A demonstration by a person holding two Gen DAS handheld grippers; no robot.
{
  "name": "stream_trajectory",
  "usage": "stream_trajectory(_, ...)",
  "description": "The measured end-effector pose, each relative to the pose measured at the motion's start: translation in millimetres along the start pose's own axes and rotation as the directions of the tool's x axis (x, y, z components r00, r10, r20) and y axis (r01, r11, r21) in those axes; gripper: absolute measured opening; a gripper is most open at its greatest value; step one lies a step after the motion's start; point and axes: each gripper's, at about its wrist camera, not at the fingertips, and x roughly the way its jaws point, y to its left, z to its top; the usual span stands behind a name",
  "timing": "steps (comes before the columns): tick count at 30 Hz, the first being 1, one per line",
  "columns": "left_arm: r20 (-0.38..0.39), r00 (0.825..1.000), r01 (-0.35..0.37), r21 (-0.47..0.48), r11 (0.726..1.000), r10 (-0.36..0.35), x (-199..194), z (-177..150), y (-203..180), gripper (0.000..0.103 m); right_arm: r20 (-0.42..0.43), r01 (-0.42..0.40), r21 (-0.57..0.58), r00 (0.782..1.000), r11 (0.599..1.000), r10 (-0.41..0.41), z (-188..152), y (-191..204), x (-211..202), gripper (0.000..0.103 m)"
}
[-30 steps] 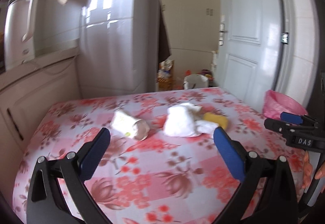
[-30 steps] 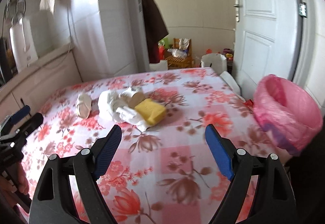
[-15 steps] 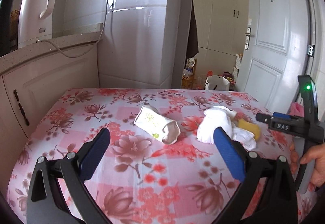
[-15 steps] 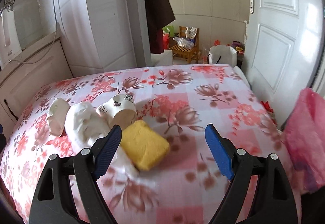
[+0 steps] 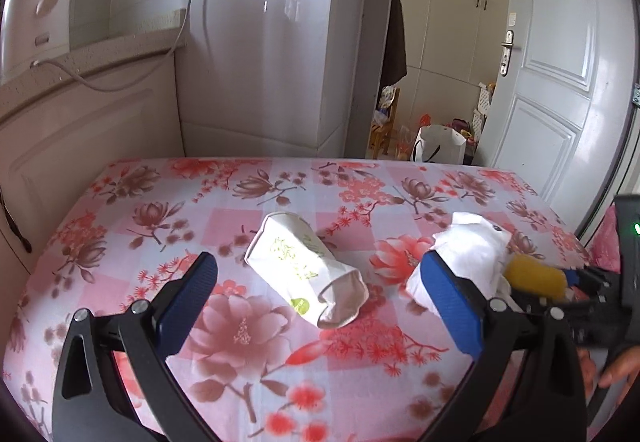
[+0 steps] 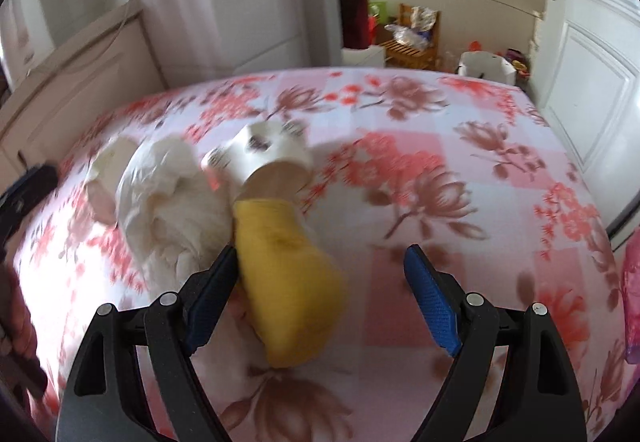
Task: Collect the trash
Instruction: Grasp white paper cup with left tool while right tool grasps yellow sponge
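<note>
Both jaws are spread wide: the right hand-held gripper [image 6: 322, 284] straddles the yellow sponge [image 6: 290, 284] on the floral counter [image 6: 480, 177], while the left hand-held gripper [image 5: 320, 300] faces the crushed paper cup [image 5: 306, 274] at 12 o'clock.

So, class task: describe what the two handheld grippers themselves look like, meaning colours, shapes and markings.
The left gripper and right gripper look alike: black curved arms that spread in a V, silver round screw heads at the joints, and flat blue textured fingers. Seen from the left camera, the right gripper's black body shows a small green light.

yellow sponge [image 6: 288, 282], pink floral tablecloth [image 5: 280, 193]
</note>
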Motion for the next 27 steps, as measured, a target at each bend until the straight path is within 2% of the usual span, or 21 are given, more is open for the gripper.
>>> stream_trajectory(2,-0.005,1.0,-0.006,-0.009,1.0,0.006,5,1,1,0.098,0.005,-0.009,-0.008,1.0,1.0,0.009,-4,4,-1,0.066)
stream_trajectory(4,-0.009,1.0,-0.013,-0.015,1.0,0.013,12,4,2,0.098,0.018,-0.013,0.003,1.0,1.0,0.013,-7,3,-5,0.044)
stream_trajectory(6,-0.014,1.0,-0.028,-0.016,0.999,0.028,17,7,1,0.098,0.031,-0.028,0.021,0.999,0.999,0.027,-7,1,-10,0.028)
stream_trajectory(10,-0.039,0.999,-0.038,-0.03,0.999,0.037,36,14,0,0.094,0.087,-0.03,0.052,0.996,0.998,0.025,-7,-7,-26,0.028)
stream_trajectory(13,-0.089,0.995,-0.046,-0.011,0.999,0.045,53,17,-3,0.077,0.109,-0.023,0.059,0.994,0.998,0.017,-6,-10,-36,0.028)
stream_trajectory(15,-0.131,0.991,-0.039,-0.012,0.999,0.037,63,15,-4,0.063,0.118,-0.027,0.071,0.993,0.997,0.018,-5,-13,-40,0.028)
stream_trajectory(18,-0.185,0.983,-0.018,-0.022,1.0,0.014,72,9,-3,0.052,0.139,-0.033,0.091,0.99,0.995,0.02,-5,-18,-48,0.028)
stream_trajectory(19,-0.186,0.982,-0.007,-0.022,1.0,0.003,72,8,-3,0.052,0.145,-0.037,0.097,0.989,0.995,0.023,-5,-18,-50,0.028)
stream_trajectory(21,-0.18,0.984,0.021,-0.004,1.0,-0.021,68,6,-5,0.03,0.154,-0.039,0.103,0.988,0.994,0.023,-6,-18,-53,0.028)
stream_trajectory(24,-0.167,0.986,0.031,0.03,0.999,-0.025,58,1,-12,0.03,0.164,-0.043,0.109,0.986,0.993,0.025,-10,-15,-60,0.028)
stream_trajectory(27,-0.117,0.992,0.053,0.049,0.997,-0.047,35,-5,-19,0.03,0.176,-0.046,0.111,0.984,0.993,0.026,-18,-9,-71,0.028)
